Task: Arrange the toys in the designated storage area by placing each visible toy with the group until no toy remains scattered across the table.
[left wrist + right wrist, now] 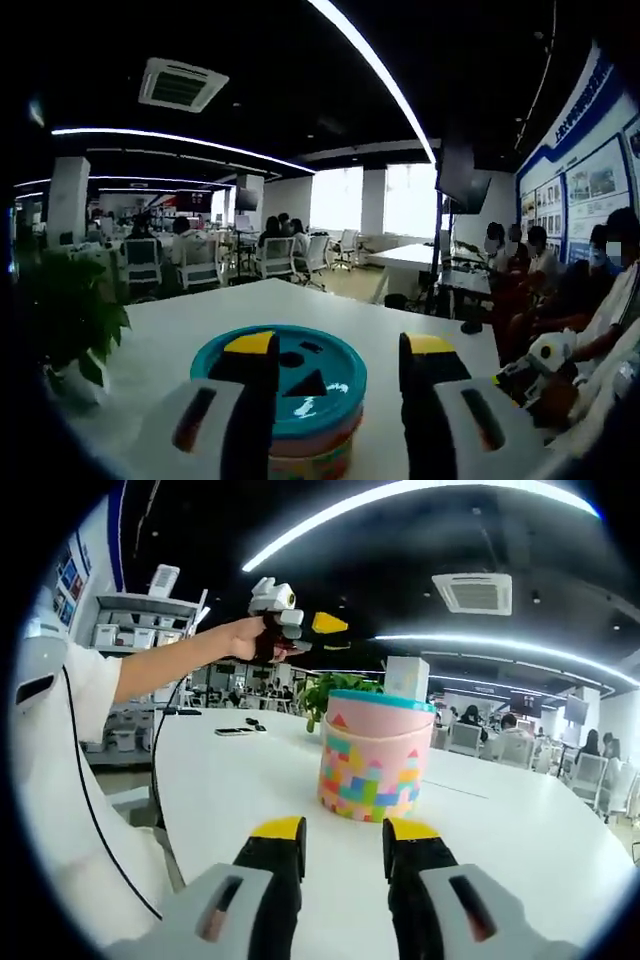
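**Toy bucket on the table — both tools empty**

Writing: the wall boards at the right of the left gripper view carry text, too small to read. The bucket shows no legible label.

The toy bucket (285, 400) stands upright on the white table (180, 330), its long axis vertical. Its teal lid (330, 385) faces up, with shape cut-outs – a triangle and a rounder hole can be made out. In the left gripper view the left tool (340, 365) hangs just above and in front of it: one jaw overlaps the lid, the other sits beside the bucket's edge. Jaws spread, nothing between them.

In the right gripper view the same bucket (372, 755) shows its pink wall with coloured block pattern. It stands ahead of the right tool (343, 835), apart from it and slightly to one side of the jaw line. That tool's jaws are parted and empty.

A potted plant (335, 692) stands behind the bucket.
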### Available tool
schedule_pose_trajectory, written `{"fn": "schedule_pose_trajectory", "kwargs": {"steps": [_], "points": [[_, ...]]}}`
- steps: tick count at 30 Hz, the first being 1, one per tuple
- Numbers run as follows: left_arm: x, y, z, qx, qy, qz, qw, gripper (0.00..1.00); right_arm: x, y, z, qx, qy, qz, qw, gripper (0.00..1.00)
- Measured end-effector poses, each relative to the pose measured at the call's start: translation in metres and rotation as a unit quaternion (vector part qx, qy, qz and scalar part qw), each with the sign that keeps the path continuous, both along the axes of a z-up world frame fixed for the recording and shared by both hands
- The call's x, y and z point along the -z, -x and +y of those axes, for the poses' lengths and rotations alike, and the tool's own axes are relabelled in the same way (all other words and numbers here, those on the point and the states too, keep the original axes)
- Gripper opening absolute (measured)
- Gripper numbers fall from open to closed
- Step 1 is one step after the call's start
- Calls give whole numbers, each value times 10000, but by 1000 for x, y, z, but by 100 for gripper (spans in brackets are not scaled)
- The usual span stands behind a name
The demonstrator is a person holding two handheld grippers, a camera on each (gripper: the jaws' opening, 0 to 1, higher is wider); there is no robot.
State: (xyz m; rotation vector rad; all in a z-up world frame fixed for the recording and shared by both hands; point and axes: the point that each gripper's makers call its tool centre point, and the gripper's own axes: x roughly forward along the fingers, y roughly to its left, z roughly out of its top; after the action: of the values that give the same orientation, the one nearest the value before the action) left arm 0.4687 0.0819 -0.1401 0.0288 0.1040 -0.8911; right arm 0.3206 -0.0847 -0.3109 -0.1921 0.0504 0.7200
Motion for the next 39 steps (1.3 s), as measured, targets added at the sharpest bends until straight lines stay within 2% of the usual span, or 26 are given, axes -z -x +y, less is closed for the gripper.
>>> {"fn": "schedule_pose_trajectory", "kwargs": {"steps": [5,8,11,18,23,24,26,27,31,36,39], "points": [[1,14,14,-127,68,-78,9999,52,-2,2,3,-49,-30,-21,10000,31],[0,24,21,-100,84,-41,9999,55,-15,6,7,-195,-496,-74,9986,37],[2,38,28,-68,149,1,9999,57,-18,6,6,-162,-467,-107,9987,37],[5,72,47,-190,279,-223,9992,56,-13,3,6,-81,-213,-142,9996,33],[22,90,58,-311,61,-298,9991,55,-13,4,7,-82,-117,-178,9997,33],[26,93,60,-340,28,-304,9990,56,-16,4,6,-85,-172,-204,9996,34],[34,98,66,-433,22,-298,9986,59,-25,6,8,-160,-513,-210,9983,38],[36,99,66,-440,16,-287,9986,59,-25,7,7,-179,-523,-176,9983,40],[49,109,73,-596,-11,-390,9975,57,-22,5,4,-66,-388,-169,9991,38],[64,126,77,-574,198,-329,9976,57,-18,4,3,-30,-226,-173,9996,37],[72,133,83,-649,214,-367,9970,57,-17,3,4,-36,-202,-163,9997,36]]}}
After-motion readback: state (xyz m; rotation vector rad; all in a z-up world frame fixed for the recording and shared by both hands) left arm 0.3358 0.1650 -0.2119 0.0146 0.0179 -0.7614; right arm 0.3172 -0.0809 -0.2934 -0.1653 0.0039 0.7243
